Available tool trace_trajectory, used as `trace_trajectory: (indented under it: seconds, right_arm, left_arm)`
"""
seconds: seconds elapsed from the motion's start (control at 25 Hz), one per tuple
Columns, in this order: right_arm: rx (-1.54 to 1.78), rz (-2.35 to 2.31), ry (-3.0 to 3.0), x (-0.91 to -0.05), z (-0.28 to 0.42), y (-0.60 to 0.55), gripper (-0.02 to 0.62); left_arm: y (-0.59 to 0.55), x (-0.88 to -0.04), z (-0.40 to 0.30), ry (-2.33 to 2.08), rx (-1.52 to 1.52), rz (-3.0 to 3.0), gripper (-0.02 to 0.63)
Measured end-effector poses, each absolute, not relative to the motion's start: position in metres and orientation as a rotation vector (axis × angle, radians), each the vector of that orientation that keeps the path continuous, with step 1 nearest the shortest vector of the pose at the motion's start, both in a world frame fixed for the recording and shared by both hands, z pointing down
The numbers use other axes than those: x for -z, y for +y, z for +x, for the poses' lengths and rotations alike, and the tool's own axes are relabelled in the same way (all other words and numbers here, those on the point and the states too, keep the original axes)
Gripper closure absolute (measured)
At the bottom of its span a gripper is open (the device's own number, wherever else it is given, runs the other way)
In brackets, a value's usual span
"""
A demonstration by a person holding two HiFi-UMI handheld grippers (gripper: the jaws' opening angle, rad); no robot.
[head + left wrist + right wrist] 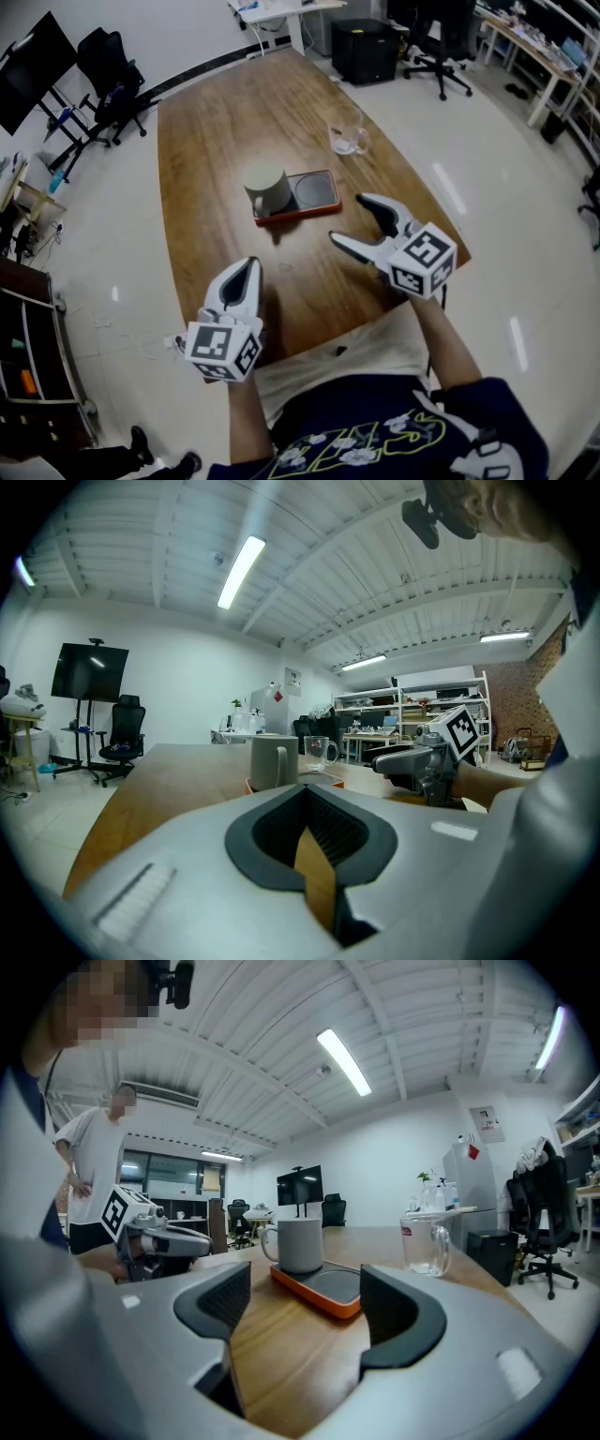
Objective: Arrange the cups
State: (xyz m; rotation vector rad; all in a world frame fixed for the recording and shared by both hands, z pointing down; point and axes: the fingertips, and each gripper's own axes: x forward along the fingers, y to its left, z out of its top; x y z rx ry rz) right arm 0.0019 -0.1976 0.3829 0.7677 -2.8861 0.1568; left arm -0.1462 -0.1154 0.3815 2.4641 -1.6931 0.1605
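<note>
A grey mug (266,188) (273,762) (300,1245) stands on the left half of an orange tray (323,208) (314,1295) in the middle of the wooden table (234,122). A clear glass mug (349,130) (319,752) (427,1244) stands farther back on the right, apart from the tray. My right gripper (355,221) (305,1312) hovers just right of the tray's near corner, open with nothing between its fingers. My left gripper (246,269) (309,846) is shut and empty near the table's front edge.
Office chairs (111,75) and a monitor on a stand (33,56) are at the far left, a black cabinet (366,49) beyond the table's far end. A shelf unit (28,347) stands at the left. A second person (94,1176) stands in the background.
</note>
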Motion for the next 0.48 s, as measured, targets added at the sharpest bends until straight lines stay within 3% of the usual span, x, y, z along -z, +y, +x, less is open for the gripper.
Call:
trace_trajectory:
  seconds: [0.28,0.48]
  right_arm:
    - [-0.150,0.870,-2.859,-0.384,0.028,-0.233,0.245]
    - [-0.151,0.911,-2.841,-0.386,0.038,-0.269,0.204]
  left_arm:
    - [-0.115,-0.382,-0.145,-1.680,-0.167,2.475,0.603]
    - [-0.116,-0.382,-0.144,-1.678,-0.162,2.475,0.603]
